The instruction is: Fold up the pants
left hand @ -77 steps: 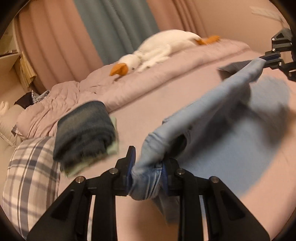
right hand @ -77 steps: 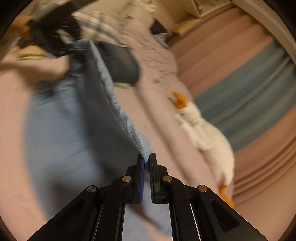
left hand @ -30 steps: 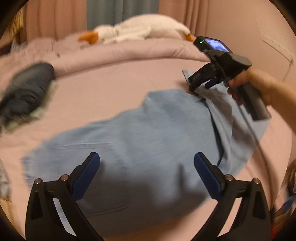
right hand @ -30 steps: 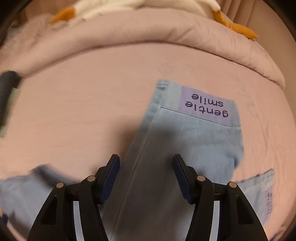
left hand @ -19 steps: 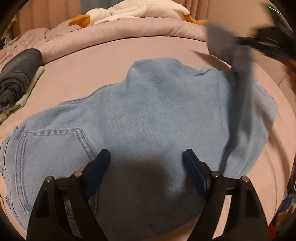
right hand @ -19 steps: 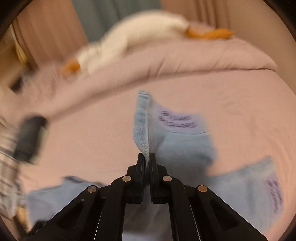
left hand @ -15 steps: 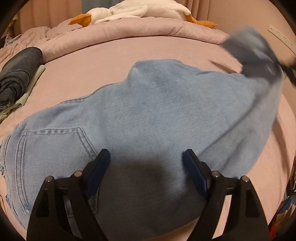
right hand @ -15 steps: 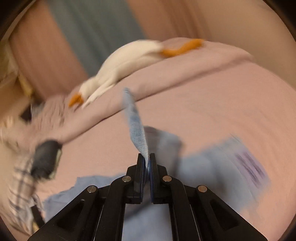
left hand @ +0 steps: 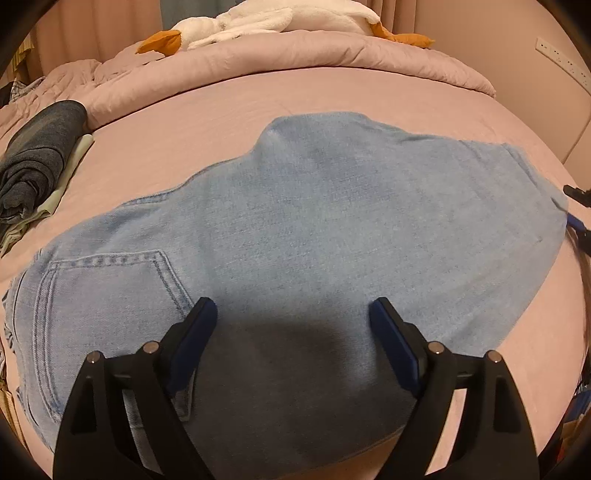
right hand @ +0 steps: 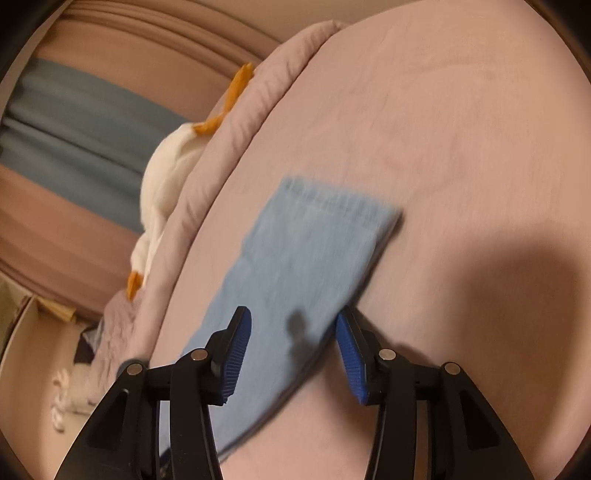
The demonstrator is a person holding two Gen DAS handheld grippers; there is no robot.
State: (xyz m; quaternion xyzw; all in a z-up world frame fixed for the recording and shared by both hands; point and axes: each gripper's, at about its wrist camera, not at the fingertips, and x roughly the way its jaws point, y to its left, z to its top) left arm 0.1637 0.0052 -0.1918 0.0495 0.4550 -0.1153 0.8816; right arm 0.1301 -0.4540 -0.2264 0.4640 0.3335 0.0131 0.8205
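Light blue denim pants (left hand: 314, 221) lie spread flat on the pink bed (left hand: 332, 92), back pocket (left hand: 107, 288) at the left, legs running right. My left gripper (left hand: 293, 325) is open and empty, just above the near edge of the pants. My right gripper (right hand: 293, 339) is open and empty over the leg end of the pants (right hand: 306, 258), whose hem lies flat on the sheet. The right gripper's tip also shows at the right edge of the left wrist view (left hand: 576, 214).
A folded dark garment pile (left hand: 37, 155) sits at the far left of the bed. A rolled pink duvet (left hand: 295, 51) with a white goose plush (left hand: 258, 18) runs along the far side. The bed's edge is close in front of me.
The right gripper carried the leg end over, laid it down flat and opened, letting go. The left gripper has stayed open over the pants and barely moved.
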